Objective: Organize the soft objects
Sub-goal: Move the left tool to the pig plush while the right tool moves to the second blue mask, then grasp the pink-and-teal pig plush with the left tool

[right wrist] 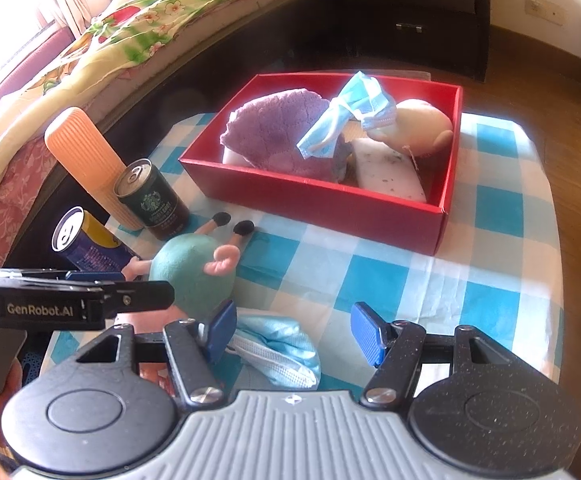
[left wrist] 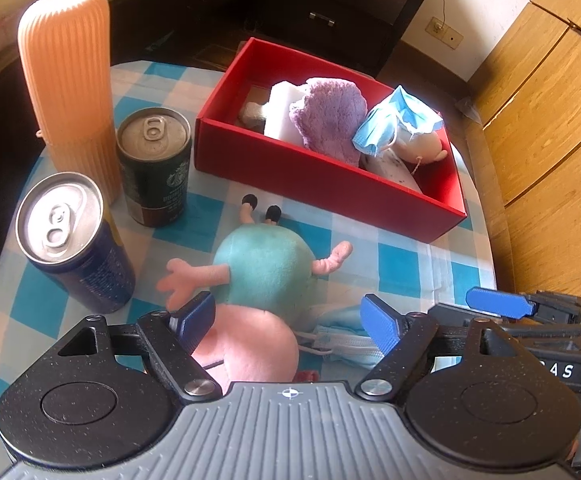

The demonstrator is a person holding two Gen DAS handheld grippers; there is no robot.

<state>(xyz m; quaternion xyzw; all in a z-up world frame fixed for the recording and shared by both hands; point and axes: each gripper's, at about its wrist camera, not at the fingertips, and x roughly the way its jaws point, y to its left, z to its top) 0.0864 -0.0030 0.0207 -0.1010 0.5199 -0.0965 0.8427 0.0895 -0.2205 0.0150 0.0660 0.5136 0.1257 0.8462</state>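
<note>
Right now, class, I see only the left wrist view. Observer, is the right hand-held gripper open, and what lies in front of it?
Observer: It is open. The right hand-held gripper has a crumpled blue face mask lying between its fingers.
Operator: Is the mask gripped?
Observer: No. There is a plain gap between the mask and the right-side finger.
Operator: Anything on the blue can's far side?
Observer: Yes. The blue can shows a yellow patch on its label.

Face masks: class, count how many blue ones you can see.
2. One face mask lies in the red box on the soft pile; the other lies on the checked cloth between the right gripper's fingers. More may be buried.
</note>
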